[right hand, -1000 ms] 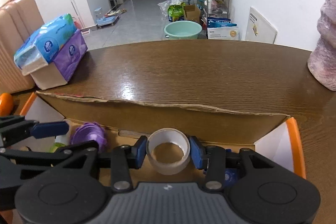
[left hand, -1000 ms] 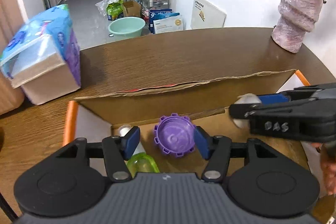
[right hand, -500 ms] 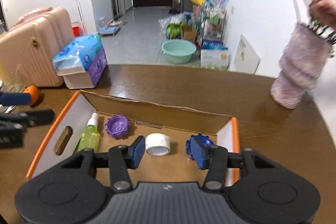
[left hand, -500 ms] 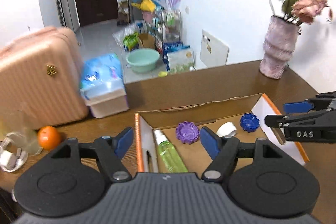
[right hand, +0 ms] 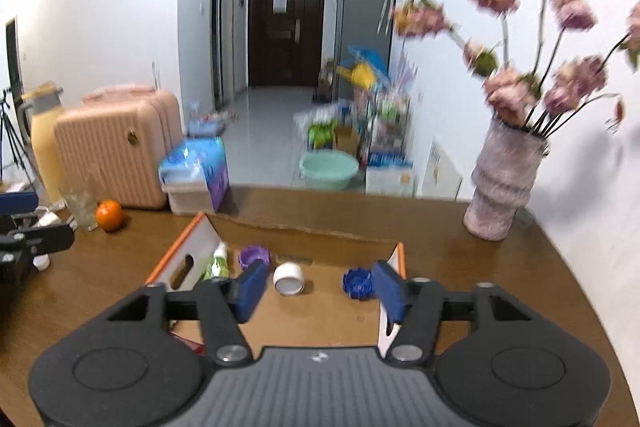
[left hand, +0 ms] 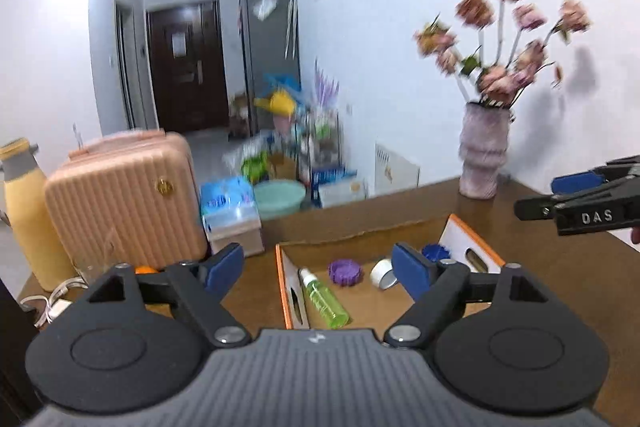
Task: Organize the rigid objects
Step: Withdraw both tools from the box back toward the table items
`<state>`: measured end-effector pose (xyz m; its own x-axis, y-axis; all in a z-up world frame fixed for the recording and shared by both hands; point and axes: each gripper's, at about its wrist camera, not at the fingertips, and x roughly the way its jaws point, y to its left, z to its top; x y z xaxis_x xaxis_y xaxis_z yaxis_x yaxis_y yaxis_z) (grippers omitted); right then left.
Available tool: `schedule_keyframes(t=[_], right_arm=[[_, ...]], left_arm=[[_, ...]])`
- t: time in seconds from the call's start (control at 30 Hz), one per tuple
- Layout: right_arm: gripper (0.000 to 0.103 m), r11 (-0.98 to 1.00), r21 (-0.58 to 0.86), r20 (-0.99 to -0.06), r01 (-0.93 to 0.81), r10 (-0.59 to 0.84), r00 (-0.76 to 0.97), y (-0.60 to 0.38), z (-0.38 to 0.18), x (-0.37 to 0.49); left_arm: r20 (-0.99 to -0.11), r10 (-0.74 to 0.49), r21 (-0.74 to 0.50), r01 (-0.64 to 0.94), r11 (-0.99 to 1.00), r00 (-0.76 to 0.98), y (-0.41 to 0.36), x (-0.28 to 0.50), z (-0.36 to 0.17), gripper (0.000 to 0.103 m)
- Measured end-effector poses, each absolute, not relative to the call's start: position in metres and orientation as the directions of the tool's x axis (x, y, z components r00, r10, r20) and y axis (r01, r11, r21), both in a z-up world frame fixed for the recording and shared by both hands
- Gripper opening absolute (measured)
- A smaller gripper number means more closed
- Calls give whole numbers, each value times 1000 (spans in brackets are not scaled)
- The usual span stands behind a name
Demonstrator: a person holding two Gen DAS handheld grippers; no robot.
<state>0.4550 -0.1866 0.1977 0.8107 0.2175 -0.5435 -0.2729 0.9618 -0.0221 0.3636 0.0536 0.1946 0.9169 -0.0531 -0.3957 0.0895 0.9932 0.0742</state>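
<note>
Both claws hang empty above the table, the left gripper and right gripper with jaws just spread apart. Below, in the shallow orange-edged cardboard box, lie a purple ribbed plastic cap and white tape roll: light, stiff, best pinched across their rims.

Pink vase of flowers at tabletop far right edge; orange, drinking glass, tissue pack and pink suitcase far left.
</note>
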Motion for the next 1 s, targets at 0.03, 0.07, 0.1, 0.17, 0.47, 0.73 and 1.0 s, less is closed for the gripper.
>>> schedule_keyframes(t=[0.03, 0.07, 0.1, 0.17, 0.47, 0.73, 1.0], right_arm=[[64, 961, -24, -517, -277, 225, 826, -188, 198, 444], [64, 960, -24, -498, -280, 231, 836, -189, 199, 435], [64, 959, -23, -485, -281, 236, 842, -189, 199, 427], [64, 960, -5, -454, -280, 247, 856, -191, 197, 411], [64, 957, 39, -271, -287, 287, 919, -213, 170, 336], [75, 961, -51, -148, -272, 262, 954, -230, 133, 240], [82, 956, -105, -68, -275, 269, 961, -245, 69, 133]], left_arm=[[-375, -56, 79, 92, 993, 925, 53, 354, 193, 86], [-361, -60, 82, 96, 992, 931, 51, 346, 192, 87], [-347, -59, 86, 94, 992, 936, 48, 338, 191, 87], [-326, -61, 93, 96, 991, 943, 44, 321, 188, 87], [-156, -72, 86, 87, 993, 985, 39, 246, 161, 95], [-22, -83, 136, 85, 987, 996, 25, 152, 126, 103], [25, -3, 115, 1, 993, 1000, 20, 71, 63, 103]])
